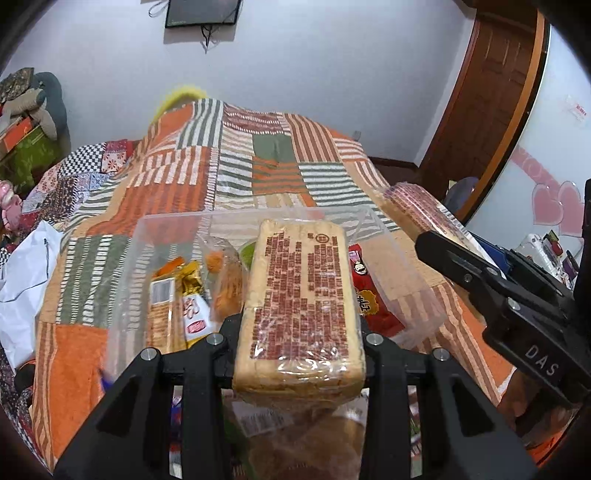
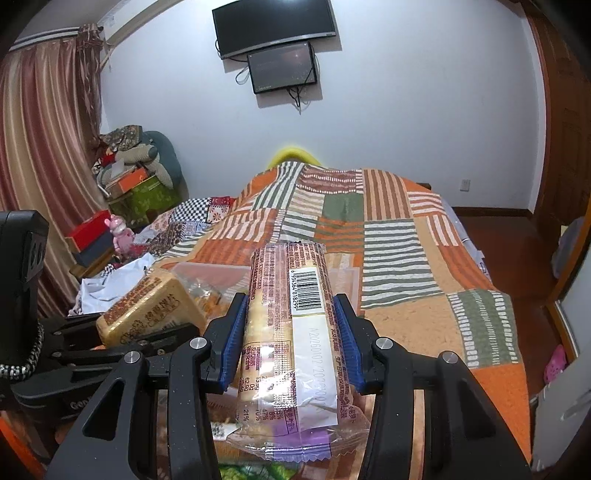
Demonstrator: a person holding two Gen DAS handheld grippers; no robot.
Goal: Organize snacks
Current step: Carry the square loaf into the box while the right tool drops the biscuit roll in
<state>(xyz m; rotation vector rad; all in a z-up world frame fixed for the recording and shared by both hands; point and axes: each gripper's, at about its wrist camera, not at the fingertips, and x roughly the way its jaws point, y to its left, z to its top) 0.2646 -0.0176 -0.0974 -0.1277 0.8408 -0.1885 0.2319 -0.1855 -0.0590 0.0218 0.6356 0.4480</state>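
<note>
Cracker pack (image 1: 301,295): tan, flat block wrapped in clear film with dense red print – clamped between the fingers of the left gripper (image 1: 301,345), held above the clear plastic bin (image 1: 384,236).
Biscuit sleeve (image 2: 291,325): long clear-wrapped roll with a barcode label on top – pinched between the blue pads (image 2: 347,339) of the right gripper (image 2: 291,343), held over the bed.
Left fingers: clenched on the cracker pack, one on each long side.
Right fingers: grasping the biscuit sleeve around its middle.
Clear plastic bin: sits on the patchwork bedspread (image 1: 280,155); inside lie a red snack bag (image 1: 369,295), a gold-and-white wrapped bar (image 1: 194,295) and an orange snack in a clear bag (image 1: 225,284).
Bedspread: orange, green and white striped squares covering the bed.
Wall behind: white, with a dark monitor (image 2: 275,26) and a smaller screen (image 2: 282,68) below it.
Left of bed: striped curtain (image 2: 40,122), stacked boxes and soft toys.
</note>
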